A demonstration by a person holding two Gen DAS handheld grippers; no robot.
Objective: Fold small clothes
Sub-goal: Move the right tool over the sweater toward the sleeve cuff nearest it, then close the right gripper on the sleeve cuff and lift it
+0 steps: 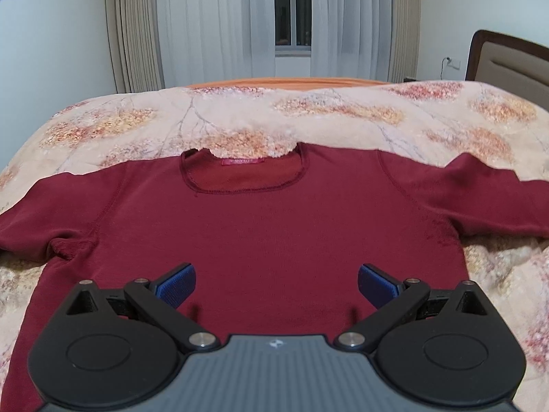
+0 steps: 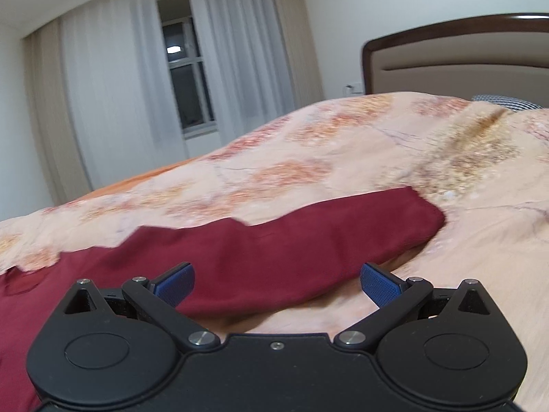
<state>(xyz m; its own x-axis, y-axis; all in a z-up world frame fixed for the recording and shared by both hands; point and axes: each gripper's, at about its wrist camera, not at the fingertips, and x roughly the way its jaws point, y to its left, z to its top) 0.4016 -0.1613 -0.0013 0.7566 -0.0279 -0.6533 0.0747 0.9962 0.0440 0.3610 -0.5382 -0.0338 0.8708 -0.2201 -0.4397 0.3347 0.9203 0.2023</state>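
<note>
A small dark red long-sleeved top (image 1: 267, 226) lies spread flat on the bed, neckline (image 1: 243, 178) away from me, sleeves out to both sides. My left gripper (image 1: 276, 285) is open and empty, hovering over the lower middle of the top's body. In the right wrist view, the top's right sleeve (image 2: 308, 240) stretches across to the right, its cuff at the far end. My right gripper (image 2: 277, 285) is open and empty, just above the sleeve's near edge, with its left fingertip (image 2: 175, 285) over the fabric and its right one over the bedspread.
The bed is covered by a peach floral bedspread (image 1: 343, 116). A brown padded headboard (image 2: 463, 58) stands at the right. A window with white curtains (image 1: 291, 17) is behind the bed. A checked pillow corner (image 2: 504, 101) shows near the headboard.
</note>
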